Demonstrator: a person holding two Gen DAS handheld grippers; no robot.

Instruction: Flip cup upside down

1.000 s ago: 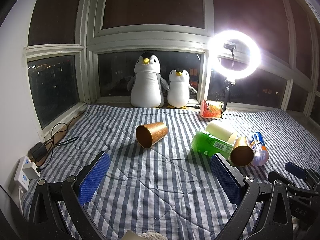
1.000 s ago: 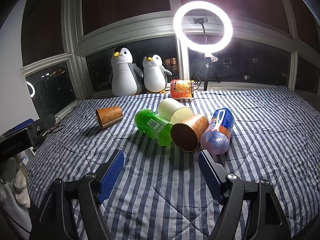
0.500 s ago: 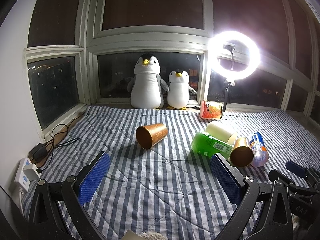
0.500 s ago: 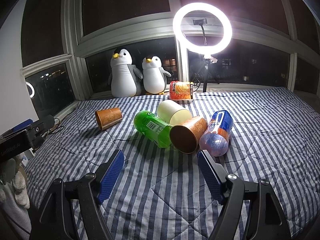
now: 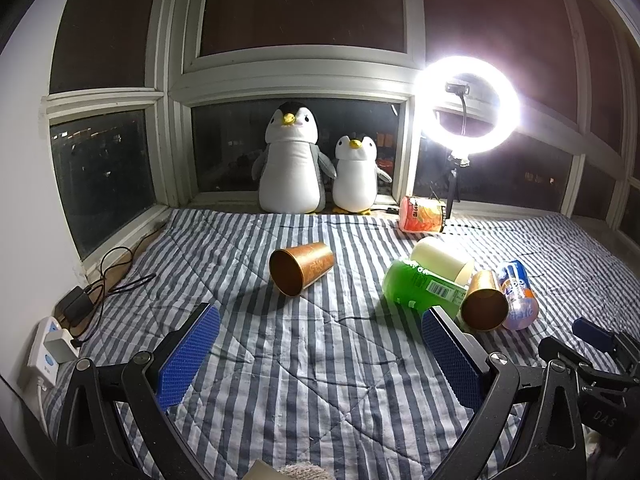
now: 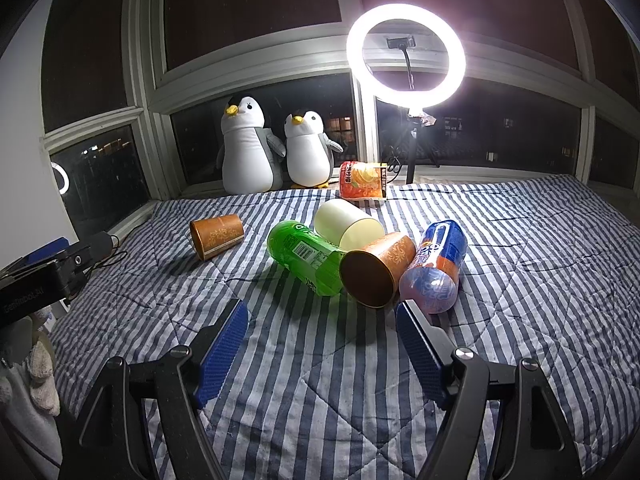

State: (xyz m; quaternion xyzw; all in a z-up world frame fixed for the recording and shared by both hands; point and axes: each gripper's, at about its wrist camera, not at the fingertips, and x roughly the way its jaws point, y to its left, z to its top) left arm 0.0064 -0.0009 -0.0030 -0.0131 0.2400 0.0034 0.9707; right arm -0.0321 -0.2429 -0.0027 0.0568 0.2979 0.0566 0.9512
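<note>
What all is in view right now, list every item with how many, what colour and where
copper cup: 2, copper-brown, both on their sides; one alone left of centre on the blanket, the other in the cluster
green bottle: 1, green, lying in the cluster
cream cup: 1, cream, on its side behind the bottle
blue can: 1, blue and orange, lying at the cluster's right
orange packet: 1, orange, far edge near the sill
penguin plush: 2, white and grey, on the sill; smaller one at its right
ring light: 1, white, lit, on a stand
blanket: 1, blue-white striped
charger and cables: black, white, left edge
left tool: open, blue pads
right tool: open, blue pads
</note>
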